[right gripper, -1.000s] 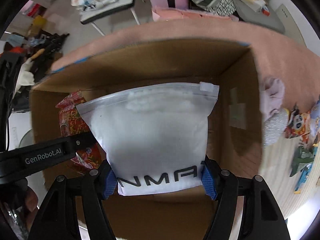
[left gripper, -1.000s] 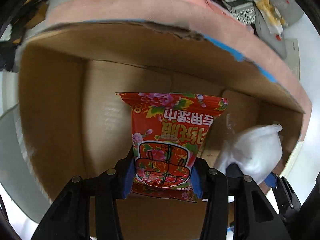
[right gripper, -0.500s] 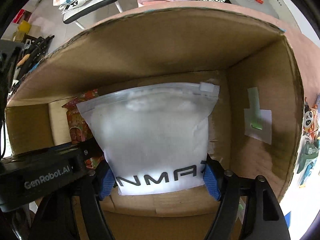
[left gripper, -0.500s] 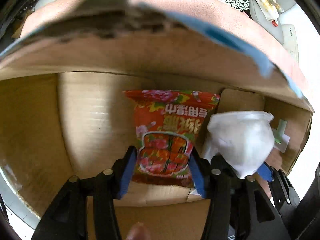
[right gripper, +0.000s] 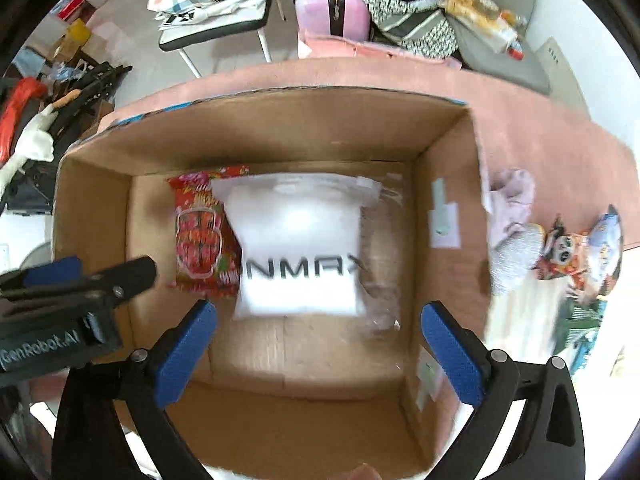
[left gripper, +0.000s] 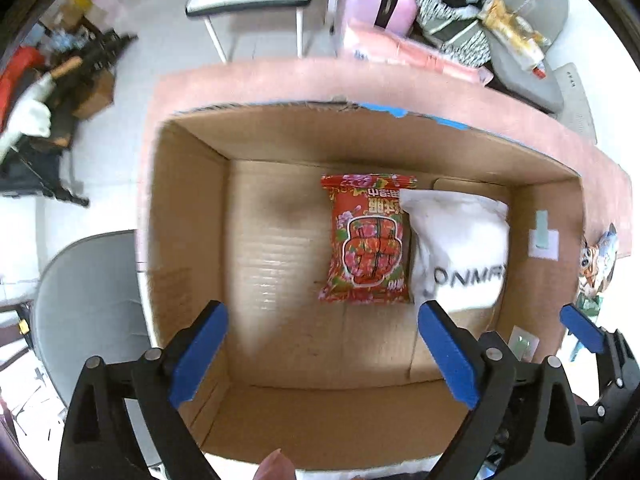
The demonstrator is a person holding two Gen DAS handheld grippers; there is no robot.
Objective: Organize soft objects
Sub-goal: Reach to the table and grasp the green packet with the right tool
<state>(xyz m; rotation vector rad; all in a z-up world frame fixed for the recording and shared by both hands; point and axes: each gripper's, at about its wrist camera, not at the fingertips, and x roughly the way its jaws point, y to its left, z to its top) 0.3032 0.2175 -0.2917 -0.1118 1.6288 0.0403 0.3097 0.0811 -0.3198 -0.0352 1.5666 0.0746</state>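
- The left gripper [left gripper: 322,354] hangs above the cardboard box [left gripper: 192,216], its blue-padded jaws spread wide with nothing between them
- The right gripper [right gripper: 318,354] sits over the same box, jaws likewise wide apart and holding nothing
- A red flowered snack packet [left gripper: 366,242] lies flat on the box floor, towards the far wall
- A white zip bag [left gripper: 460,252] printed with dark letters lies just to the right of the packet, its left edge overlapping the packet's right side
- In the right wrist view the white zip bag [right gripper: 300,244] fills the middle of the floor and the red flowered snack packet [right gripper: 202,236] peeks out at its left
- The box stands on a pink table [right gripper: 540,120]
- To the right of the box on the table lie a pale lilac cloth [right gripper: 514,196] and colourful cartoon packets [right gripper: 580,256]
- A grey chair [left gripper: 88,300] stands left of the box
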